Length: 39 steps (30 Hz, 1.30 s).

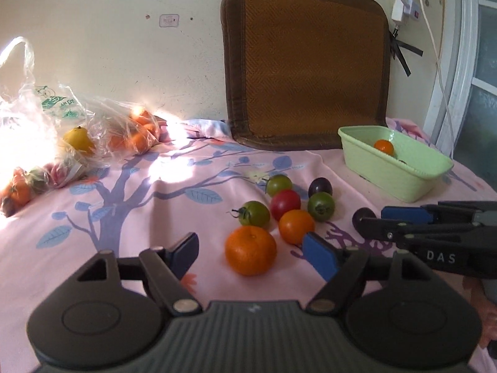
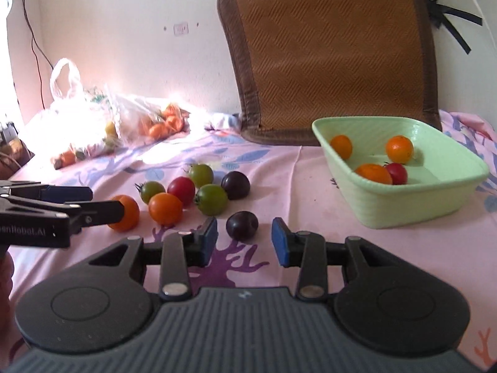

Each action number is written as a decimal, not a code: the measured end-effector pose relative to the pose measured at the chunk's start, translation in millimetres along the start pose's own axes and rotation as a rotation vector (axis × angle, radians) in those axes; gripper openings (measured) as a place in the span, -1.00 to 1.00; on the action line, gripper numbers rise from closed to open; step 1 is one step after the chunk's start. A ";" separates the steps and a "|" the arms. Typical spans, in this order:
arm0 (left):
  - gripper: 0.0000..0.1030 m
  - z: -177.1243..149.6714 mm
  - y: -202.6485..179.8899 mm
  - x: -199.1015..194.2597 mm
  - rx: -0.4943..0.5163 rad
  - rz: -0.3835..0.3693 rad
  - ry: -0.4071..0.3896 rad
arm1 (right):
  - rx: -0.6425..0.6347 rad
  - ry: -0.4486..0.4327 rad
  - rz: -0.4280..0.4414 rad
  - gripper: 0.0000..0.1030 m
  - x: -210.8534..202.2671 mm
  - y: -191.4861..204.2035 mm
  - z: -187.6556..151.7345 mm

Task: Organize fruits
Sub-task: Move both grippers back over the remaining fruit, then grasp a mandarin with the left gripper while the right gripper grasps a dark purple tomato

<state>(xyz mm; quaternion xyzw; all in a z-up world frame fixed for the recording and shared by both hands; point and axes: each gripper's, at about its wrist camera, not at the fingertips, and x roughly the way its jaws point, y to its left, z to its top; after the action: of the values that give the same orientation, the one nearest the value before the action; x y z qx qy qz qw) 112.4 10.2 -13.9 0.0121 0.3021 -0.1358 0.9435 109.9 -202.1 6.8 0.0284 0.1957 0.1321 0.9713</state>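
Fruits scattered on pink cloth, green basket (image 2: 403, 208) far right, both tools empty.
Left tool (image 1: 251, 248) is seen with jaws spread apart, a large orange (image 1: 250, 250) just ahead between them, untouched. Right tool (image 2: 245, 242) is held partly apart, a dark plum (image 2: 242, 225) lying between its tips, not pressed. Three orange fruits and one red are seen inside the basket; tomatoes (image 2: 181, 189) are clustered at centre.
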 end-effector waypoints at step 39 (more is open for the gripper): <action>0.01 -41.4 -64.5 -39.7 0.083 -0.126 0.023 | -0.011 -0.023 -0.059 -0.38 -68.3 2.4 -59.5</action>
<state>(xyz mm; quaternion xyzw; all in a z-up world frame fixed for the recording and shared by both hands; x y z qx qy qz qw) 41.0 -37.6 -21.1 0.0336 0.3072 -0.2074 0.9282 25.6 -217.9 -22.3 0.0191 0.1845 0.1043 0.9771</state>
